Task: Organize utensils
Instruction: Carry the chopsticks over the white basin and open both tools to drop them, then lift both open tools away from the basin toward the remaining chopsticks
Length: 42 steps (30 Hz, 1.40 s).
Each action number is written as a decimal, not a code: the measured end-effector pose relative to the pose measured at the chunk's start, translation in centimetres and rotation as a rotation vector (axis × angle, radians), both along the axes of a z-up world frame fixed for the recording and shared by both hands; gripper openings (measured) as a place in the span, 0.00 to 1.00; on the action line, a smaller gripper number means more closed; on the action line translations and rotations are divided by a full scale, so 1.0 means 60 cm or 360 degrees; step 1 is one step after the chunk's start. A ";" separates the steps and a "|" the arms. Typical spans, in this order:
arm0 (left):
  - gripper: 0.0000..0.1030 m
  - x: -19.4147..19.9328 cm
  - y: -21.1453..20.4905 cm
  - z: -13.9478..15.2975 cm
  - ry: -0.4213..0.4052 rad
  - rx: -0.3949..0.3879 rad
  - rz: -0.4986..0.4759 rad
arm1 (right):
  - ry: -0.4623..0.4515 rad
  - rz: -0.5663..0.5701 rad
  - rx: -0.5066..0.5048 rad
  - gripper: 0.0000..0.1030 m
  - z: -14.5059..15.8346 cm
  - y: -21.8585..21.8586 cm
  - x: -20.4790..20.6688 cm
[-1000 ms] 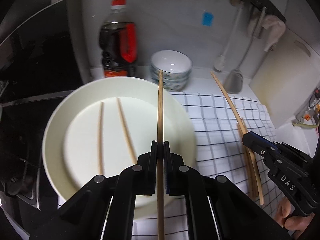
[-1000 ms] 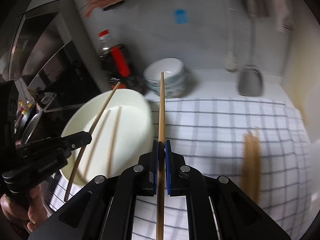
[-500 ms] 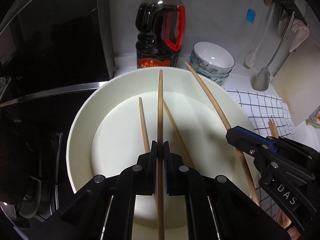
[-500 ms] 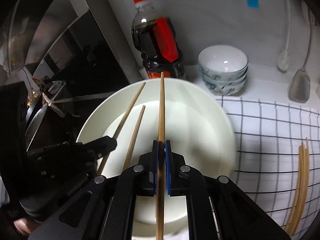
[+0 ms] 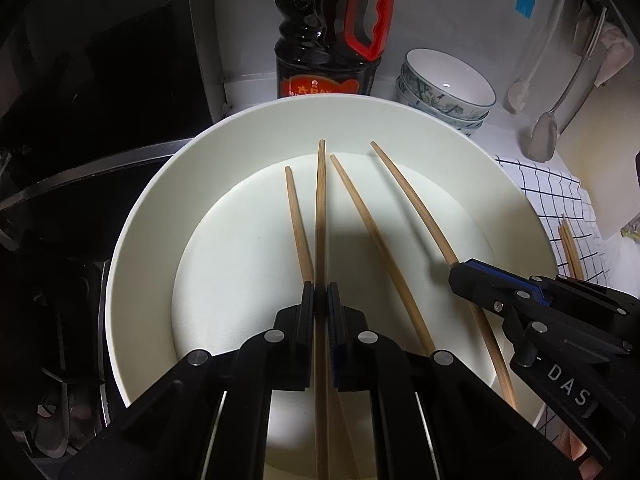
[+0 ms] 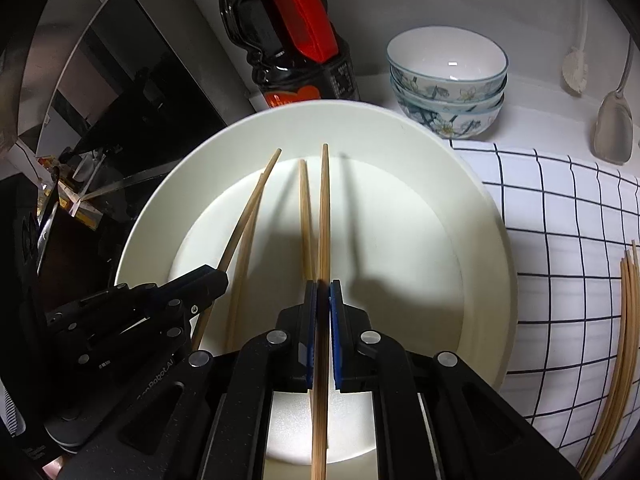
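The left gripper (image 5: 320, 300) was clamped on one wooden chopstick (image 5: 321, 216), which pointed over the white plate (image 5: 140, 240). The right gripper (image 6: 322, 300) was likewise clamped on a second chopstick (image 6: 324, 208) above the same plate. Two loose chopsticks (image 5: 298, 224) lay flat in the plate well, one between the two held sticks. A bundle of spare chopsticks (image 6: 624, 320) rested on the checked cloth (image 6: 560, 220), to the right of the plate. Behind the plate stood a dark sauce bottle (image 5: 328, 40) and stacked bowls (image 6: 448, 80), near the wall
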<state>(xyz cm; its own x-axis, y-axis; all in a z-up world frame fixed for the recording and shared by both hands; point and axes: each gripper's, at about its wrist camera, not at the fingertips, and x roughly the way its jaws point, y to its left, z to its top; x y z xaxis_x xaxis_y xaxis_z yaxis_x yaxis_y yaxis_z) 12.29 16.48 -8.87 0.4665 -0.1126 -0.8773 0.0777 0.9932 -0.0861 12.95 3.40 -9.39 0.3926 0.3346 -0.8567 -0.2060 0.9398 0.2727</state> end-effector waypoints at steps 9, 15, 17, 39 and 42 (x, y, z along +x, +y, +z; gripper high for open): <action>0.14 -0.001 0.011 -0.001 0.0027 -0.0002 0.0045 | -0.0024 0.0007 -0.0063 0.15 0.001 0.002 0.003; 0.64 -0.017 0.028 0.023 -0.0047 0.0049 0.0136 | -0.0081 0.0010 -0.0070 0.28 0.021 -0.009 -0.010; 0.65 -0.022 0.030 0.032 -0.0063 0.0061 0.0141 | -0.0099 0.0016 -0.0063 0.30 0.027 -0.012 -0.015; 0.89 -0.077 0.047 0.070 -0.0105 0.0085 0.0198 | -0.0203 0.0008 -0.0064 0.57 0.073 -0.034 -0.085; 0.90 -0.086 0.039 0.076 -0.0108 0.0081 0.0194 | -0.0208 0.0005 -0.0060 0.60 0.077 -0.041 -0.098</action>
<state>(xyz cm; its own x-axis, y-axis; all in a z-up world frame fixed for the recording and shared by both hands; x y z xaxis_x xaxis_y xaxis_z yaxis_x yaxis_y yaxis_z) 7.11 18.81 -4.30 0.5327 -0.0074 -0.8463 -0.0400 0.9986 -0.0340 7.09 0.94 -4.77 0.5008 0.3046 -0.8102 -0.2402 0.9482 0.2080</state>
